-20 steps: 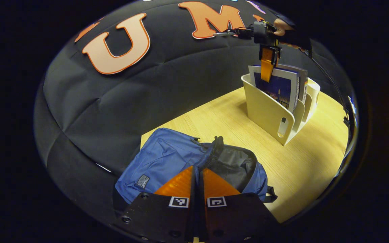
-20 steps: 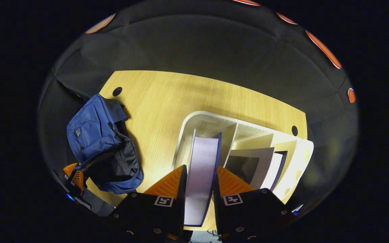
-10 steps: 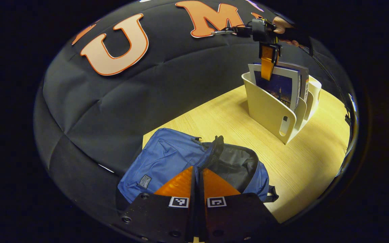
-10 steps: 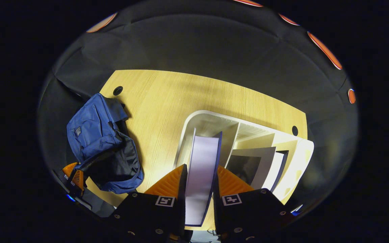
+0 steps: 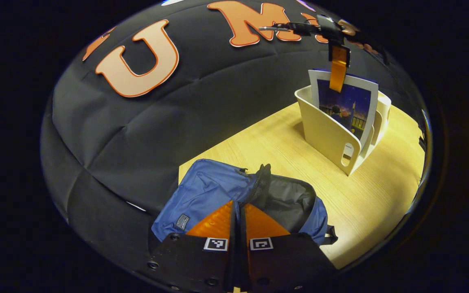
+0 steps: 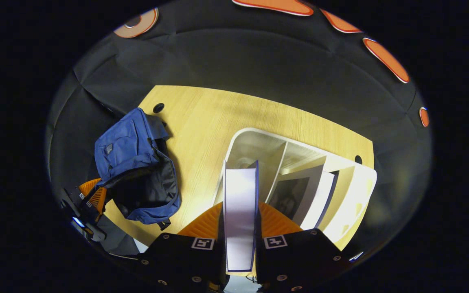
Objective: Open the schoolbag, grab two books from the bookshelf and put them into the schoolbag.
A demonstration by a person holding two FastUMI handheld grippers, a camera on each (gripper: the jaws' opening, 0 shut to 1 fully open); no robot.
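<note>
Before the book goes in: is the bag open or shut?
Open: the bag's zipper is parted and its dark lining shows.

Your left gripper [image 5: 238, 203] carried a broad black body of flat plates. Round screws [image 5: 152, 264] sat near its edges, and two square black-and-white markers [image 5: 215, 243] sat side by side at the roots of its wedge-shaped fingers [image 5: 214, 221]. From the right gripper view that same tool looked small, with a ribbed finger face and a tiny blue light [image 6: 76, 221] low on its housing. Your right gripper [image 6: 240, 205] matched it: black plates, screws, two square markers and ribbed wedges. Far off in the left gripper view, a thin pale rod [image 5: 273, 28] jutted from its dark housing, beside your hand [image 5: 350, 30].
</note>
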